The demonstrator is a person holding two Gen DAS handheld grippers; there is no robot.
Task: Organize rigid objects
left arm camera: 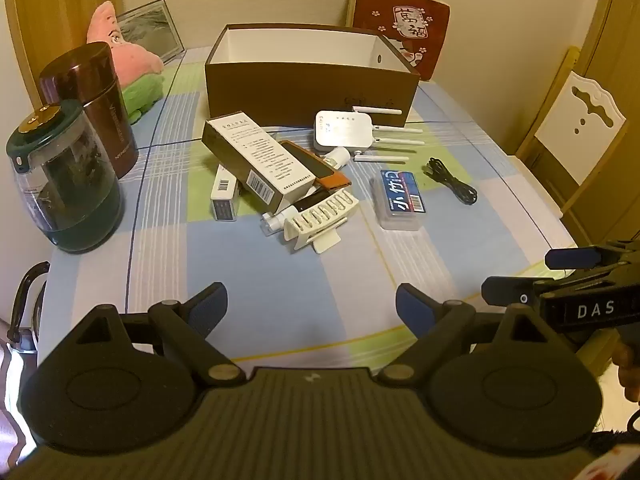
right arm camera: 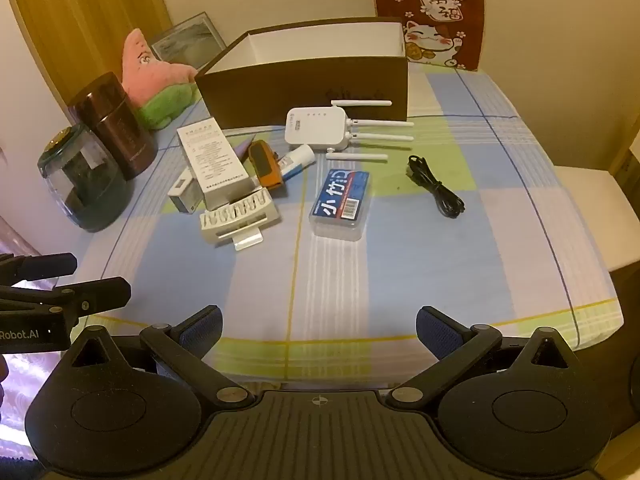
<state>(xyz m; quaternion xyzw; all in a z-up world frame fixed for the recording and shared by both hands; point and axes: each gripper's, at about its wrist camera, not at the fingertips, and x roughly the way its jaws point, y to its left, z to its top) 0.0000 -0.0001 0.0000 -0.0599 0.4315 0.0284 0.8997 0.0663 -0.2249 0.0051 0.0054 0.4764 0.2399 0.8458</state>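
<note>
Near the table's front edge, the left gripper (left arm camera: 312, 304) and right gripper (right arm camera: 319, 326) hovered side by side, both spread wide and holding nothing. Beyond them lay a router (right arm camera: 316, 124), case (right arm camera: 341, 204), cable (right arm camera: 436, 186) and piled cartons (left arm camera: 256, 162), before the open box (left arm camera: 308, 84).

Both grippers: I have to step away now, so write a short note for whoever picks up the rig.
Left gripper and right gripper are both open, holding nothing, at the near table edge.
The brown box at the back looks empty as far as its interior shows.
On the cloth in front of it: white router, clear case with blue label, black cable, white rack, long white carton atop a small pile.
Done: nothing boxed. Left: presumably everything loose.
</note>
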